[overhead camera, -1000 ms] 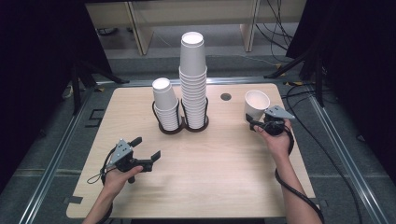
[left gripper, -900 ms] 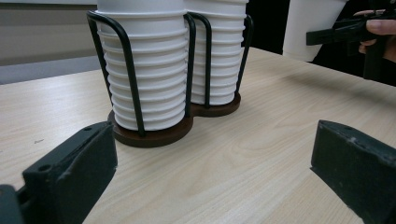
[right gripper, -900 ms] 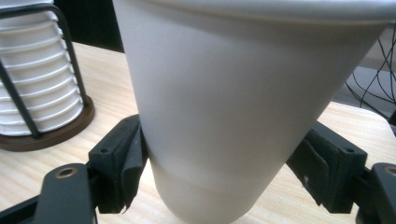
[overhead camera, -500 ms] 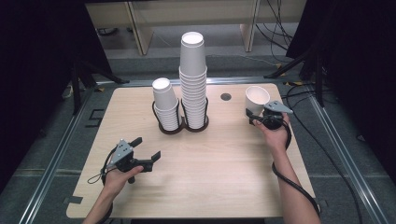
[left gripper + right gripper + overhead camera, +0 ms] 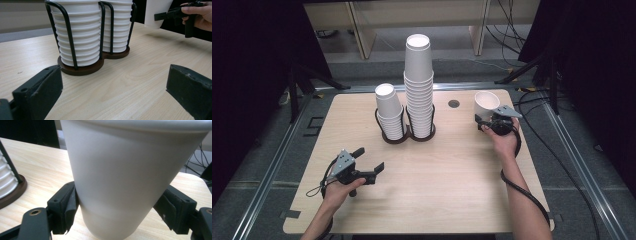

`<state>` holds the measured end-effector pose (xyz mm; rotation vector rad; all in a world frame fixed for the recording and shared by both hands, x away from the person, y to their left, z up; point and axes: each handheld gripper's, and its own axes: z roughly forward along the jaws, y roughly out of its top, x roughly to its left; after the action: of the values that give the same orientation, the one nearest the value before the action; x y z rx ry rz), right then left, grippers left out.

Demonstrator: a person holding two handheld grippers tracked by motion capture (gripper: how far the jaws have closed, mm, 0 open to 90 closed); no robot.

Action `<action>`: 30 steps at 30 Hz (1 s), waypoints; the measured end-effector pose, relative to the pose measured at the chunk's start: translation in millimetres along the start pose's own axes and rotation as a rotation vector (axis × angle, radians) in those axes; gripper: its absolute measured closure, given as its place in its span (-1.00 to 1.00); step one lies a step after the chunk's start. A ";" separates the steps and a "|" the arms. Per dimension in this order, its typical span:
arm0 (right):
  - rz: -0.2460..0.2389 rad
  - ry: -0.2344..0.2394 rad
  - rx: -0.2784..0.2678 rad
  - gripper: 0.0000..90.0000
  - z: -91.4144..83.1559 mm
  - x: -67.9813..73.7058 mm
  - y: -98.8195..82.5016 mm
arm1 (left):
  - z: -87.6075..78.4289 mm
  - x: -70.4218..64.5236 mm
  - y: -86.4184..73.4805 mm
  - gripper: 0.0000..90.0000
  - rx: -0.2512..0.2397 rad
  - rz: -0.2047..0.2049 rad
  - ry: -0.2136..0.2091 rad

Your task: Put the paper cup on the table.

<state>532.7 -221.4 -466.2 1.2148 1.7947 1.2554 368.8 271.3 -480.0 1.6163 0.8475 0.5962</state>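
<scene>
Right gripper [image 5: 482,121]: clamping 1 paper cup [image 5: 486,104] near the table's [image 5: 452,200] far right corner; seemingly lifted.
Left gripper [image 5: 373,167]: hovering near the front left edge, jaws gaping, holding nothing.
Stacks [image 5: 419,85]: sitting mid-table.

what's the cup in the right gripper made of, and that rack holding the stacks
The cup looks like matte white paper: dull, with a rolled rim. The rack seems to be black-coated metal wire, thin bent rods, on a dark brown base, possibly wood or plastic.

Lab/test setup: pale wooden table [image 5: 427,200] on grey metal rail frame [image 5: 272,175], black curtains [image 5: 252,75] around, loose black cables [image 5: 507,20] on floor.
</scene>
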 end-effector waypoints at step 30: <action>0.001 -0.044 0.089 -0.49 25.7 -13.2 -3.9 | 0.3 -0.6 -1.3 -1.00 0.006 0.006 -0.011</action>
<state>558.6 -224.8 -479.0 1.2821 1.8358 1.1509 368.4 270.8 -481.4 1.6265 0.8368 0.5896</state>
